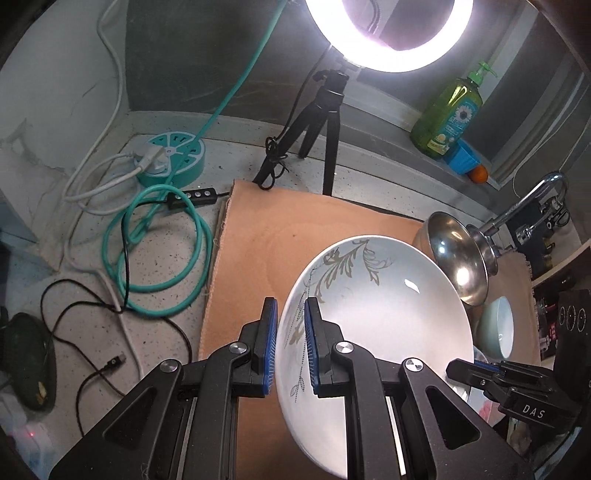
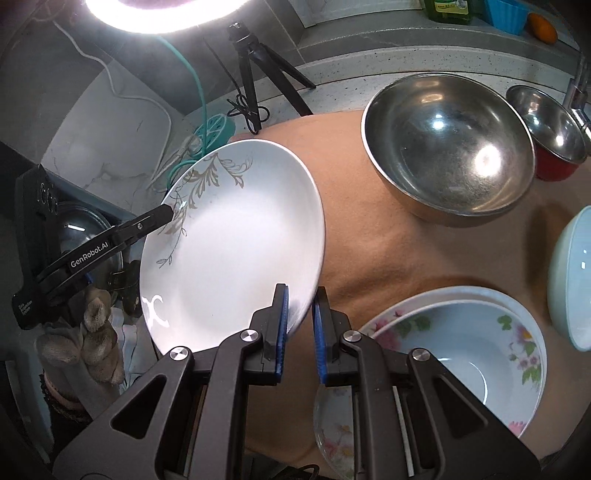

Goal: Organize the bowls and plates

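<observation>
A white plate with a grey leaf pattern (image 1: 376,332) (image 2: 236,236) is held tilted above the tan mat (image 1: 266,243) by both grippers. My left gripper (image 1: 290,350) is shut on the plate's left rim; it also shows in the right wrist view (image 2: 168,216). My right gripper (image 2: 300,325) is shut on the plate's lower right rim, and it shows at the plate's right edge in the left wrist view (image 1: 465,365). A large steel bowl (image 2: 448,147), a flowered bowl (image 2: 465,343) on a flowered plate (image 2: 334,432), and a pale green bowl (image 2: 572,273) rest on the mat.
A ring light on a tripod (image 1: 389,35) stands at the back. A teal power strip with cables (image 1: 173,158) lies left of the mat. A smaller steel bowl in a red one (image 2: 546,125), a tap (image 1: 532,206), a soap bottle (image 1: 448,114) are at the right.
</observation>
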Motion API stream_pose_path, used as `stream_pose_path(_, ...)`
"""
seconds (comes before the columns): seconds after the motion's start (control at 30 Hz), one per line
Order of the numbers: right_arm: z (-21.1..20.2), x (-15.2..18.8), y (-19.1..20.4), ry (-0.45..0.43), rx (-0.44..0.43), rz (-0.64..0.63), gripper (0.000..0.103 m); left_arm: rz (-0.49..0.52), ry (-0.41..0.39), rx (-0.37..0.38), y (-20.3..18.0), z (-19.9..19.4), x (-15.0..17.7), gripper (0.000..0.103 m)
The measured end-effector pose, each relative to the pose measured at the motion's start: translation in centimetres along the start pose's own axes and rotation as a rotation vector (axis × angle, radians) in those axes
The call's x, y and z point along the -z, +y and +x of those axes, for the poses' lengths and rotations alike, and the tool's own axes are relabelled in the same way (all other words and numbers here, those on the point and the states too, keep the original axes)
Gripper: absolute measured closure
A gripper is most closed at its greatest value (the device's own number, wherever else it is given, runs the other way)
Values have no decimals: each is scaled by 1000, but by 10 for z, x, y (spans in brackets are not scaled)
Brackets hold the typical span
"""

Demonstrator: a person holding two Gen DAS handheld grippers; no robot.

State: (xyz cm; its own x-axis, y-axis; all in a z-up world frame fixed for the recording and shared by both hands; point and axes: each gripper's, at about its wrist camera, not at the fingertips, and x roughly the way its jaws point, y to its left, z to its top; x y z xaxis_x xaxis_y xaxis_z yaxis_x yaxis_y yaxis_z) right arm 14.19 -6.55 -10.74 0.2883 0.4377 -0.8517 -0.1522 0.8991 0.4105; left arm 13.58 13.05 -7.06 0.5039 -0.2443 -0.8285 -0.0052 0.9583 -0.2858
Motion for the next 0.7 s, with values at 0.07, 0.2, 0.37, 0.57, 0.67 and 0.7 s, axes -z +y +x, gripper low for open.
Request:
stream_pose_path(0.07, -6, 4, -4, -6, 4, 0, 90, -2, -2, 12, -6, -4, 7, 90)
stream_pose_path(0.2, -22, 14, -18, -19, 16, 7, 90, 20, 1, 28, -25, -7, 24, 90)
stream_pose_path(0.37, -44, 24, -38, -43, 32, 16, 90, 33, 17, 60, -49, -7, 43, 90)
stream_pose_path(0.57, -70, 44, -68, -62, 62, 30, 90, 76, 46, 84, -81, -1, 63, 90)
stream_pose_path(0.67, -77, 55, -83, -60, 77, 44, 90, 91, 69, 97, -94, 4, 72, 90)
stream_pose_path(0.7, -79, 58, -90, -58, 85, 53, 90, 96, 77, 103, -98, 6, 75, 90)
